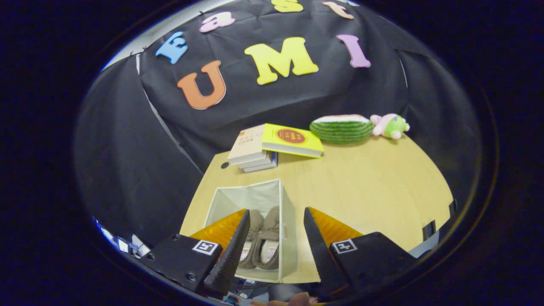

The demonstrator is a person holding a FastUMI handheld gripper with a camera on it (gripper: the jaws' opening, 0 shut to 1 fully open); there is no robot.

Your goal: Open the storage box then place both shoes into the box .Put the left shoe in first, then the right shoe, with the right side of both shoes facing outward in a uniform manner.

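Brown fabric shoes [262, 238] lie side by side inside the open white fabric storage box [289, 221], beneath the spread, empty gripper [276, 231].

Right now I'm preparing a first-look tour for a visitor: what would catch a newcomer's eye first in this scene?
Probably the open white storage box on the wooden table, with a pair of brown shoes side by side inside it. The tool hangs open above it, its orange-backed fingers apart with nothing between them. Beyond, by the wall, lie a stack of books, a watermelon plush and a pink-and-green soft toy.
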